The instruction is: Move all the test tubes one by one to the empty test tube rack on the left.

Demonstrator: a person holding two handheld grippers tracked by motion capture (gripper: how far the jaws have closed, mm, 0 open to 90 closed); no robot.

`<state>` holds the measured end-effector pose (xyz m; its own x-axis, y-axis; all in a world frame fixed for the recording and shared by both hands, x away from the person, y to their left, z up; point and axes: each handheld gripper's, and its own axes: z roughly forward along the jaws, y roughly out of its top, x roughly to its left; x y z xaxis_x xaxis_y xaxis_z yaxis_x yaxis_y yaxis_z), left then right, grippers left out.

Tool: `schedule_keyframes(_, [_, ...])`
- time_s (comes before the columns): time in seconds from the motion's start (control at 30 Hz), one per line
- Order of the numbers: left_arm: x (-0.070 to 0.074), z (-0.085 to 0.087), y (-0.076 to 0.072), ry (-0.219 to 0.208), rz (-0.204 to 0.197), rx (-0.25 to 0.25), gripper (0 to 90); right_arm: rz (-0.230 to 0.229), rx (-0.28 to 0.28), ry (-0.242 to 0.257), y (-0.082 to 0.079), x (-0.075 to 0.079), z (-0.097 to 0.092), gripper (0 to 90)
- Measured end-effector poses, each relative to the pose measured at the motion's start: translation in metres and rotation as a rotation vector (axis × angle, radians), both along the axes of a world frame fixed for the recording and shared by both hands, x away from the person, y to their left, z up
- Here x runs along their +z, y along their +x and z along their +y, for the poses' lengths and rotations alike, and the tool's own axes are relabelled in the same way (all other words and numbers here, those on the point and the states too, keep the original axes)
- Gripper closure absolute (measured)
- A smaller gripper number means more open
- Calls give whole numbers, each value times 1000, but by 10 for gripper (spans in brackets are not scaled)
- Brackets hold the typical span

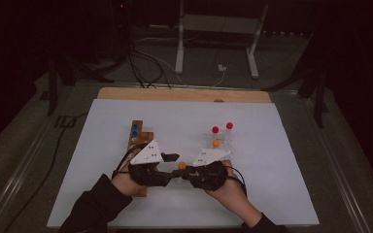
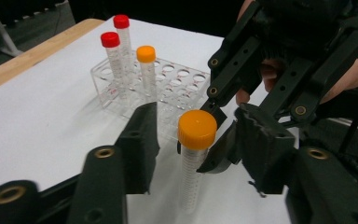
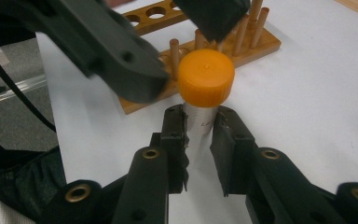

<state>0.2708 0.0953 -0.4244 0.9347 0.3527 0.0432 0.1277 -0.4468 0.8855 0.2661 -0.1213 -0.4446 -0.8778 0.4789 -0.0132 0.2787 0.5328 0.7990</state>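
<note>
We clamp our right hand-held gripper (image 3: 199, 135) on the orange-capped tube (image 3: 205, 79) beside the clear rack (image 2: 186, 81), steadying it so our left hand-held gripper (image 2: 196, 140), jaws apart around the cap, can grip.

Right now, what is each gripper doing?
Left gripper: open around the orange-capped tube's cap, not gripping.
Right gripper: shut on that tube.

Two orange-capped tubes (image 2: 196, 140); two red-capped tubes (image 2: 110, 49); two racks (image 2: 177, 81).

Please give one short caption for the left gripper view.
Right gripper holds an orange-capped tube upright between the left gripper's open jaws.
</note>
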Motion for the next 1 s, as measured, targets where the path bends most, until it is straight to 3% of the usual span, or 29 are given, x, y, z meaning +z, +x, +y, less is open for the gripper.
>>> schedule_keyframes(0.33, [-4, -8, 1, 41, -15, -3, 700, 1, 8, -1, -1, 1, 2, 753])
schedule_keyframes(0.5, [-3, -8, 2, 55, -24, -7, 716, 3, 9, -1, -1, 0, 2, 753])
schedule_keyframes(0.73, [5, -4, 1, 34, -28, -5, 719, -9, 15, 30, -2, 5, -1, 739])
schedule_keyframes(1.0, [17, 14, 4, 26, -40, 49, 719, -25, -20, 71, -2, 12, -18, 573])
